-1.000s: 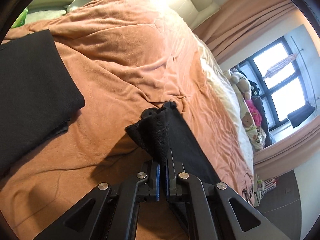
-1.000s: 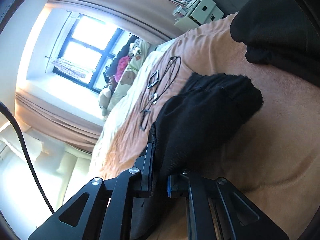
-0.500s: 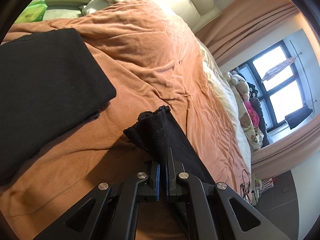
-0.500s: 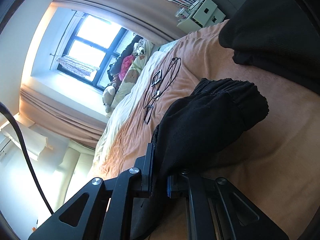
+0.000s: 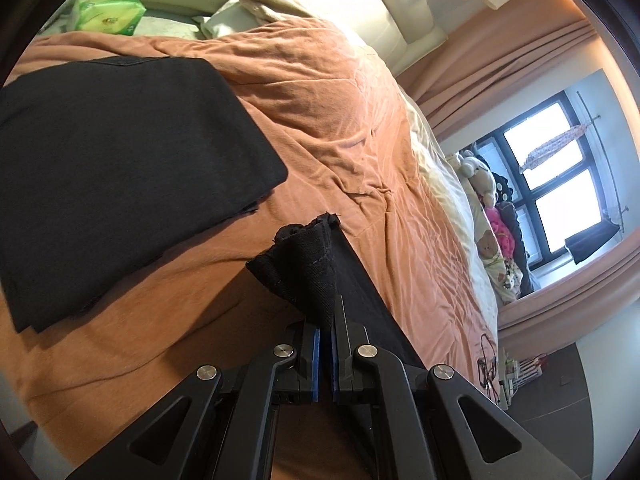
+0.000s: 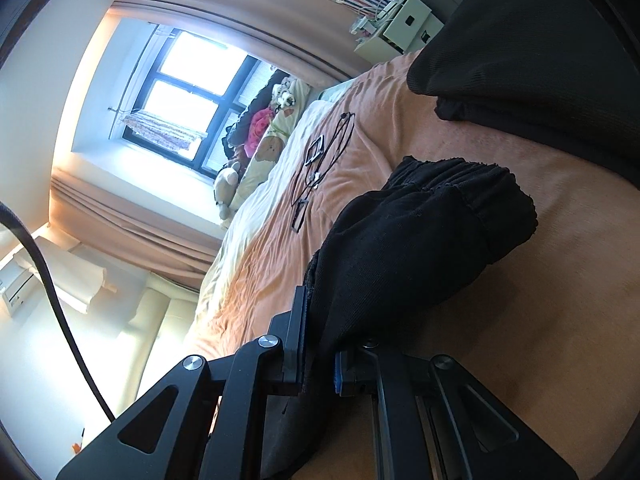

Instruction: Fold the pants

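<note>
Pants: black pants (image 5: 308, 268) pinched at a hem corner, the cloth standing up just ahead of the left fingertips and running back in a taut band along the right side of the fingers; in the right wrist view the gathered waistband end (image 6: 432, 232) bulges forward and to the right of the fingers, lifted off the bedspread.
Left gripper: left gripper (image 5: 325, 344) clenched on the hem, blue pads nearly touching with only thin cloth between.
Right gripper: right gripper (image 6: 320, 356) clamped on a thicker wad of the pants, fabric filling the gap and draping down behind the fingers.
Change: a second ago the folded dark pile (image 5: 120, 176) sat at the far left edge of the left view; now it fills the area ahead and left of the fingers, with its corner near the hem. In the right view the same pile (image 6: 532, 52) has also drawn closer, ahead and to the right. Grip on both ends unchanged.
Meaning: my read is that the pants are being carried, held by both ends, toward the pile; either the fold is being laid down beside it or the pants will be stacked there.
Bedspread: orange bedspread (image 5: 340, 120) below and beyond the fingers, wrinkled.
Farther out: cables (image 6: 324, 160) ahead-left of the right fingers, well clear; window (image 6: 188, 92) and curtain beyond.
Risk: thin hem could slip from the left pads if the band pulls tighter.
</note>
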Motion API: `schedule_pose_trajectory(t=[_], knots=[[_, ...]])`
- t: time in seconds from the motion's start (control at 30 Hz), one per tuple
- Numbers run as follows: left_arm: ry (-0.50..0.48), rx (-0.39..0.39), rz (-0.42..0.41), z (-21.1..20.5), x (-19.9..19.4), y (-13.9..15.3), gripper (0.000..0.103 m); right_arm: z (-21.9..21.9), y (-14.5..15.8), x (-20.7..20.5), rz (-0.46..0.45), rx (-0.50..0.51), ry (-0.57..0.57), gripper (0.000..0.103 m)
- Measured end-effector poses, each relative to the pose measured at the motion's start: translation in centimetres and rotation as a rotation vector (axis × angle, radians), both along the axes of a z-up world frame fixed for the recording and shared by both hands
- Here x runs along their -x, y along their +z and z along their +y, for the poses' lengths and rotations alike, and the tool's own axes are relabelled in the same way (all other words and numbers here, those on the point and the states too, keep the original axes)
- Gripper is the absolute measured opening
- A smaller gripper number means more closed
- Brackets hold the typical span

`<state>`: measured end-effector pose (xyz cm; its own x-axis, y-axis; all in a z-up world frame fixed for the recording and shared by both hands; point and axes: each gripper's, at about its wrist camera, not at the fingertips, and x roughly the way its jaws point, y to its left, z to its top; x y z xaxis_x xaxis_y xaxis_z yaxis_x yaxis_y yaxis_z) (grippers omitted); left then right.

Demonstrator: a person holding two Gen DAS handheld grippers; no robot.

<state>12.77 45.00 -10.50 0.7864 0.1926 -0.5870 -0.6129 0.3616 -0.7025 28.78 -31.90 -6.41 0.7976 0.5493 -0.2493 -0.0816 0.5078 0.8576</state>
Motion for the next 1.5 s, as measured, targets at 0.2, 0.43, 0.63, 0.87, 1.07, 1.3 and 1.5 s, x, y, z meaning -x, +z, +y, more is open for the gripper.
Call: schedule_pose_trajectory(t=[0.2,0.43,0.63,0.87,1.07,1.3,1.5], knots=[[0.019,0.002,0.0,-0.6,2.8,-0.2,0.004,-0.7,0.0,1.3,-0.014,-0.003,0.012,0.007],[0.018,-0.003,-0.014,-1.2,5.3,-0.3,0.004,-1.1,-0.2,2.5,-0.022,0.003,0.021,0.007],[0.014,-0.001,-0.011,-1.5,6.8,-0.7,0.004,-1.9,-0.8,3.3,-0.031,0.004,0.019,0.007],[0.016,0.003,-0.005,-1.6,7.5,-1.2,0.004,-2.1,-1.4,3.1,-0.024,0.005,0.017,0.007],[0.036,0.031,0.032,-1.3,7.8,-3.6,0.004,-2.2,-2.2,1.8,0.007,0.006,0.008,0.007],[0.049,0.062,0.101,-1.5,8.4,-7.2,0.004,-2.3,-4.4,1.2,0.078,0.028,0.004,0.007],[0.034,0.063,0.142,-1.8,8.6,-8.4,0.005,-2.4,-5.8,1.4,0.129,0.014,0.012,0.011]])
